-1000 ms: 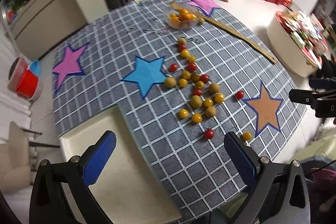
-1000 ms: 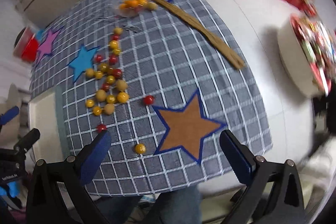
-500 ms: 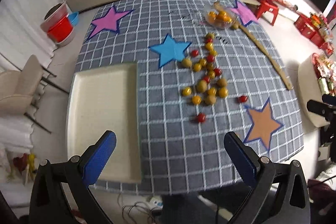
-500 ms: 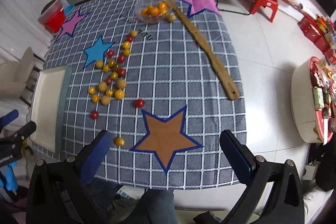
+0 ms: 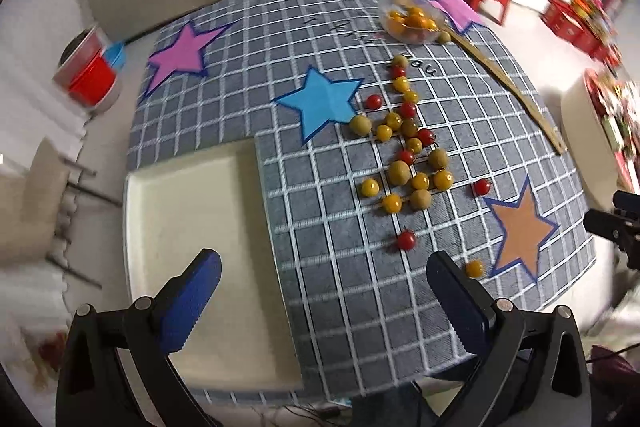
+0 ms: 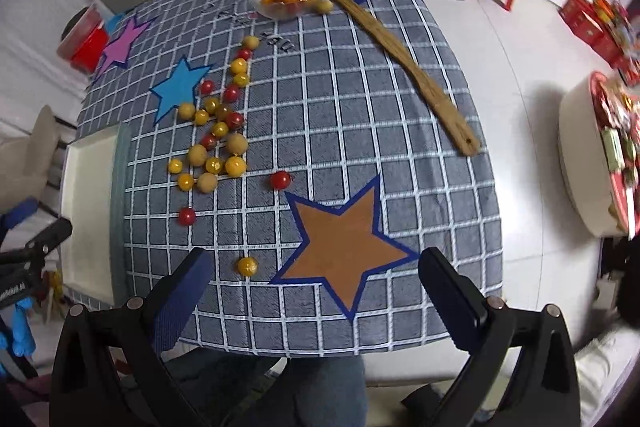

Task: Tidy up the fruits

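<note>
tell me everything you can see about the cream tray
The tray is a cream, rectangular, shallow dish with a raised rim and rounded corners, looking like smooth plastic or ceramic. It lies flat at the table's near left corner, on the checked cloth, and holds nothing. No fruit touches it. The left gripper hovers open above its near edge.

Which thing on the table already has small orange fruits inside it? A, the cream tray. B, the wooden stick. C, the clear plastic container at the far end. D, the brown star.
C: the clear plastic container at the far end holds several orange fruits, while the cream tray shows only bare surface and the rest of the fruits lie loose on the checked cloth.
</note>
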